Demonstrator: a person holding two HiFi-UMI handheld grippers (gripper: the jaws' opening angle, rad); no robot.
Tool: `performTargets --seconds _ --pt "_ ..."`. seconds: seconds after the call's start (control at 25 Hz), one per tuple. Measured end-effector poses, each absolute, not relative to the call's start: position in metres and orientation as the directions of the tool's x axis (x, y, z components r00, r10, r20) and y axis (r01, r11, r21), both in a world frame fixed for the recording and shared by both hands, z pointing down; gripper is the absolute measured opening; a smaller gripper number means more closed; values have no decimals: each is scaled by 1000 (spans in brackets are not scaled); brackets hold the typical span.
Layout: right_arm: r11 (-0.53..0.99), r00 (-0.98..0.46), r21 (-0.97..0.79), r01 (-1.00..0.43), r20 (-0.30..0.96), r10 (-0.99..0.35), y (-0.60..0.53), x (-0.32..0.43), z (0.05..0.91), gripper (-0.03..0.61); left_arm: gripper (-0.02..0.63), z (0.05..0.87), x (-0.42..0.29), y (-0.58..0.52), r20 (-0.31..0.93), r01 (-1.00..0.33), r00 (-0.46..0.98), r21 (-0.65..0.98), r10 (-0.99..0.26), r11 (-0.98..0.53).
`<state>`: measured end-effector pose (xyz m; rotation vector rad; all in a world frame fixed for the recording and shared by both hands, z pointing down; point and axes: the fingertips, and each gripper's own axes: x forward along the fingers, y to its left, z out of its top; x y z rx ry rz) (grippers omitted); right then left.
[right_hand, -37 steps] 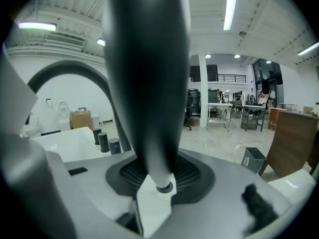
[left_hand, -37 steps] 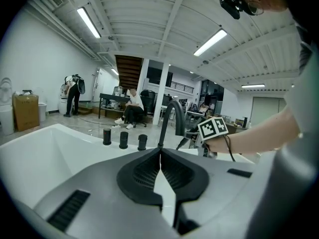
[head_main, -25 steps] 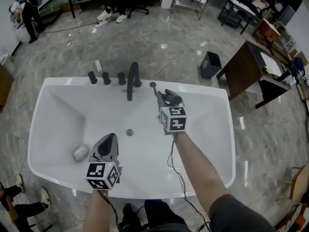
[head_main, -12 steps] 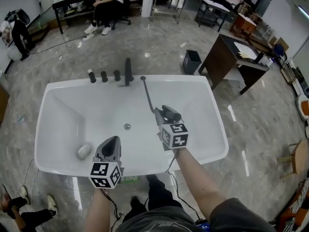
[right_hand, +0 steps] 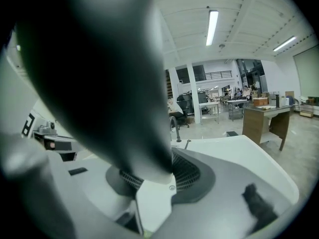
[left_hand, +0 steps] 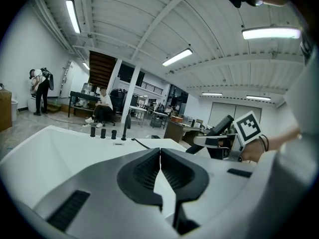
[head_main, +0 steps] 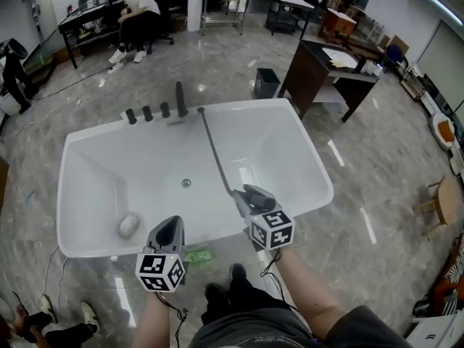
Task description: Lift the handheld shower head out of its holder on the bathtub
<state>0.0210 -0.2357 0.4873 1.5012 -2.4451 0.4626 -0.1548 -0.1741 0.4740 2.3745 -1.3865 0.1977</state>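
The dark handheld shower head (head_main: 251,193) is clamped in my right gripper (head_main: 248,198), held over the near rim of the white bathtub (head_main: 317,188). Its grey hose (head_main: 214,151) runs taut from the far deck beside the black spout (head_main: 180,97) to the gripper. In the right gripper view the shower head (right_hand: 99,73) fills the upper left as a dark blur between the jaws. My left gripper (head_main: 168,232) hovers over the tub's near rim, shut and empty. In the left gripper view its jaws meet (left_hand: 160,159), and the right gripper (left_hand: 222,139) shows at the right.
Three black knobs (head_main: 147,112) stand left of the spout. A drain (head_main: 186,183) and a grey rounded object (head_main: 128,225) lie in the tub. A green item (head_main: 196,256) is on the floor by my feet. A brown desk (head_main: 326,75) and a seated person (head_main: 134,9) are beyond.
Both grippers have drawn back from the middle of the tub to its near rim. The shower head came along in the right gripper, pulling the hose out long across the tub.
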Motion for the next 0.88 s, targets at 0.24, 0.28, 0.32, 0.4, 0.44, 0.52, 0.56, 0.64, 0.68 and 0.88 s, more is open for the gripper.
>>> performTargets --seconds 0.24,0.28,0.32,0.4,0.44,0.52,0.56,0.64,0.68,0.88 --pt "481 -495 -143 -865 394 -774 -164 26 490 133 15 476 -134 -125 326 -845 533 261 -781 -467" --pt "484 -502 -151 -862 392 -771 -153 30 490 133 15 476 -130 -116 327 -845 532 265 -781 -465" --pt "486 -508 -160 -859 389 -769 -143 35 490 133 15 476 -125 -107 327 -846 530 269 -783 -461" --pt "492 -520 -175 -853 381 -765 -124 46 489 133 15 476 -114 -90 327 -851 522 270 -788 -451" --pt "497 -526 -180 -849 377 -762 -115 51 487 133 15 475 -108 -81 326 -854 516 271 -792 -445" --pt "509 -541 -188 -840 367 -757 -97 62 482 133 15 471 -96 -60 323 -861 502 274 -802 -428" --pt "519 -552 -191 -833 360 -752 -87 67 479 133 15 470 -89 -49 320 -865 495 274 -808 -421" --pt "545 -579 -199 -814 345 -739 -66 76 475 133 15 468 -76 -25 314 -871 482 267 -818 -411" --pt "558 -592 -200 -805 337 -733 -55 80 473 133 15 467 -70 -13 312 -875 476 261 -823 -407" --pt "607 -640 -209 -767 324 -697 3 98 465 133 15 456 -51 43 299 -899 422 260 -856 -352"
